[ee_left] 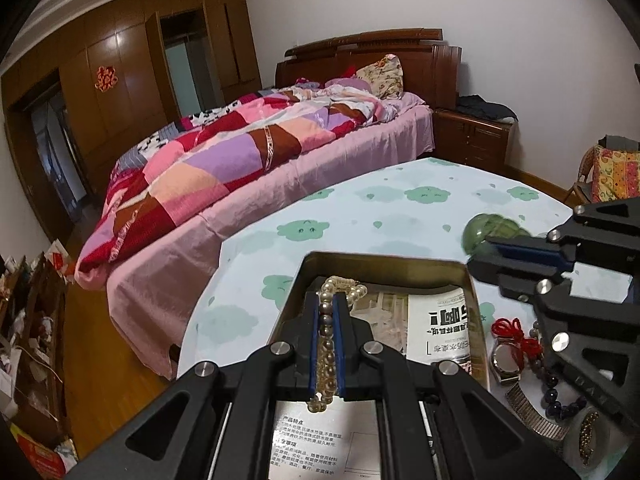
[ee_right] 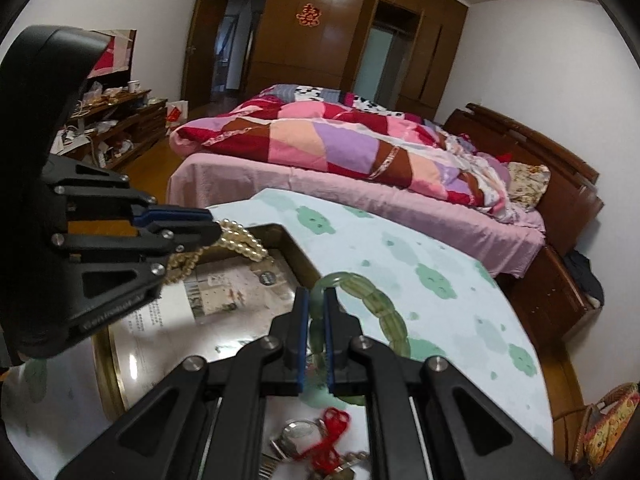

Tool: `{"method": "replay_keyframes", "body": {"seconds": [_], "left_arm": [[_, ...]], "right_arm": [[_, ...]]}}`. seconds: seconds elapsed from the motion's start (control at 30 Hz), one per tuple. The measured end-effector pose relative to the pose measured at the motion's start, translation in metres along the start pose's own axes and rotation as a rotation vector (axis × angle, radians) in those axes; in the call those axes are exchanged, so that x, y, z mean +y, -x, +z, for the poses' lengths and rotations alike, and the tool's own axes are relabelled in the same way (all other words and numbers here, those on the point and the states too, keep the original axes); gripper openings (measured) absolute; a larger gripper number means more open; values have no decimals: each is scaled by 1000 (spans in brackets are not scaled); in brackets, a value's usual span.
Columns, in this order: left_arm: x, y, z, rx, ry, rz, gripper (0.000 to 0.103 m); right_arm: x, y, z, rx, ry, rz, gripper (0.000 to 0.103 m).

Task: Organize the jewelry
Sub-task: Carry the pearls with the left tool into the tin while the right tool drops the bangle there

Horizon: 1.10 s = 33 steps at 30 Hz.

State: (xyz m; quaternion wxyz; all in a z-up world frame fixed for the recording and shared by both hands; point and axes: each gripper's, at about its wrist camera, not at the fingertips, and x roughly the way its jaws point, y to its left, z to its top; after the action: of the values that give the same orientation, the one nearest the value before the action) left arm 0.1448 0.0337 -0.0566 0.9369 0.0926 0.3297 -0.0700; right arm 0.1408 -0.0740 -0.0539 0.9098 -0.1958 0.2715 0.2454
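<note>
Pearl necklace (ee_left: 329, 344) clamped in left hand-held gripper (ee_left: 328, 300), jade bracelet (ee_right: 372, 300) clamped in right hand-held gripper (ee_right: 316, 296)

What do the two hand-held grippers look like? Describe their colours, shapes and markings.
Both the left gripper and the right gripper are matte black plastic linkages with triangular cut-outs and round silver bolt heads. Each has two narrow jaws lined with blue pads. Small raised lettering on one arm is unreadable. No hands or sleeves show.

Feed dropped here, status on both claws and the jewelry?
Left claw shut on pearl strand, over open tin. Right claw shut on green bangle, beside tin. Nothing blocking.
</note>
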Motion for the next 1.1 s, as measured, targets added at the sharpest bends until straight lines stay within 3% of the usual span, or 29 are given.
{"method": "replay_keyframes", "body": {"seconds": [0.2, 1.1], "left_arm": [[3, -11, -2, 26, 9, -2, 6], [1, -28, -11, 74, -1, 8, 7]], "right_arm": [[6, -11, 0, 9, 3, 47, 9], [10, -31, -8, 45, -8, 108, 10]]}}
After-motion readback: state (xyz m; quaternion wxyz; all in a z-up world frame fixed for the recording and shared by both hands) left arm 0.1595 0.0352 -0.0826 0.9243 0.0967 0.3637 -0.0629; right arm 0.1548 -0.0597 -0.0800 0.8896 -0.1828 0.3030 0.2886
